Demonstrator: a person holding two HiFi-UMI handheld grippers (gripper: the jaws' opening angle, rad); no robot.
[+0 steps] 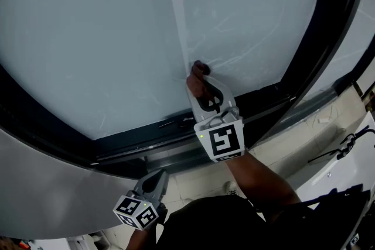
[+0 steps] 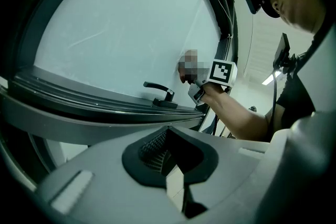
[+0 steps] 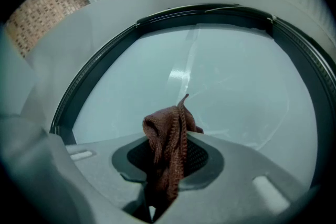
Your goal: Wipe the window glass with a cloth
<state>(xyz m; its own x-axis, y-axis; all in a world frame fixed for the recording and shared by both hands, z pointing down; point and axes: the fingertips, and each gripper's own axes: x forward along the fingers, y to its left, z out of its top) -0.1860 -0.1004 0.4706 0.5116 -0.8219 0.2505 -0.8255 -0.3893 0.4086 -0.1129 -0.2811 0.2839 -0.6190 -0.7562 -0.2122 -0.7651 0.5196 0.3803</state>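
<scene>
Step in hand: wiping. The cloth is at the pane, so the stroke looks under way rather than being set up.
Landmark: the window handle (image 2: 160, 93), a dark lever on the lower rail of the frame (image 1: 146, 140).
Window glass (image 1: 105, 32): a pale, frosted-looking pane rising above the handle, with faint streaks and a light vertical line on it.
Cloth (image 3: 169, 139): brown and bunched, low on the pane just above the handle and a little to its right in the head view. Its free end appears to meet the glass, though actual contact cannot be confirmed.
Right gripper (image 1: 199, 76): its jaws are clamped on the cloth's lower folds. The rest sticks out past the tips towards the pane above the handle.
Left gripper (image 1: 159, 175): held well below the handle, under the sill, and apart from the glass. Its jaws are drawn nearly together with nothing between them.
Progress, as a judgement: only the strip near the handle is being reached, and most of the pane above it looks still to do.
Next move calls for: steady pressure that keeps the cloth flat on the glass, and long strokes up and away from the handle.
Watch for: hard jaw tips touching the pane instead of fabric, the bunched cloth slipping out of the pinch, and snagging on the handle during low passes.
</scene>
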